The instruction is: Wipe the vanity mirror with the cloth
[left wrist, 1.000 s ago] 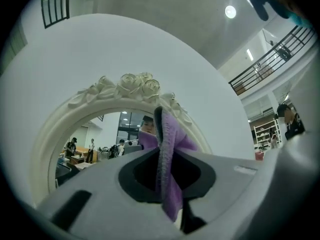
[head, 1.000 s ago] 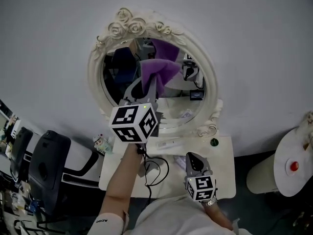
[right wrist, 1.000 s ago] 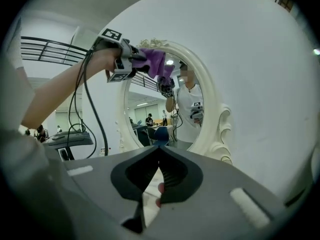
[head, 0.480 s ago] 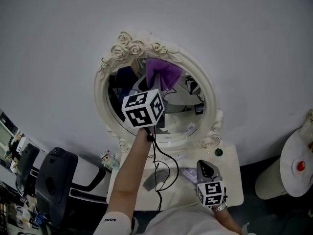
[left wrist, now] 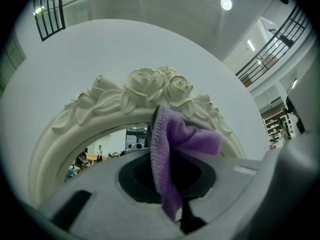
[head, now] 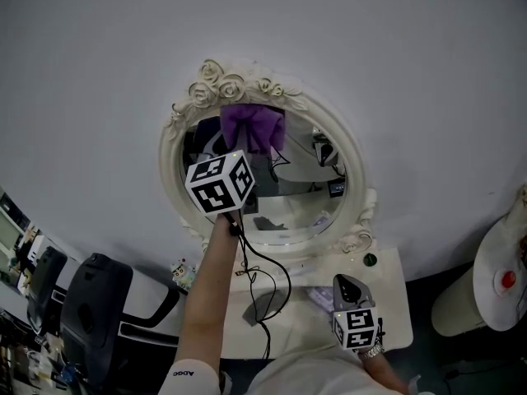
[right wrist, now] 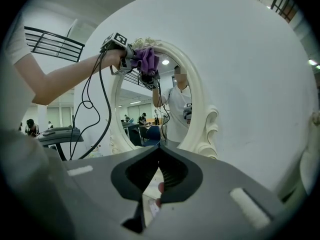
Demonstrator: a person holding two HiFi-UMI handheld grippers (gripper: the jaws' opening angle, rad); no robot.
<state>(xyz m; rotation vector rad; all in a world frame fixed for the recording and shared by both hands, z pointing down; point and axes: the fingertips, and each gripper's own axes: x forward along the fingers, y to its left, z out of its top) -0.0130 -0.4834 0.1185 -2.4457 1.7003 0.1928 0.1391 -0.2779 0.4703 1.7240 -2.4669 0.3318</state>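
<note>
The oval vanity mirror (head: 309,183) has a cream frame with carved roses (left wrist: 155,84) on top. My left gripper (head: 247,144) is raised to the top of the glass and is shut on a purple cloth (head: 251,125). The cloth (left wrist: 175,144) bunches out of the jaws right under the roses, and it hides whether it touches the glass. My right gripper (head: 349,289) rests low over the vanity table (head: 391,303), shut with nothing in it. In the right gripper view the mirror (right wrist: 150,104), the raised arm and the cloth (right wrist: 146,59) show at upper left.
A small green item (head: 370,259) and a grey object (head: 259,307) lie on the table. A cable (head: 268,278) hangs from the left gripper. A black chair (head: 90,299) stands at lower left, and a round side table (head: 498,257) with a red item at right.
My left gripper has carried the cloth up and a little left, from the upper middle of the glass to its top edge under the roses. The right gripper has stayed put.
</note>
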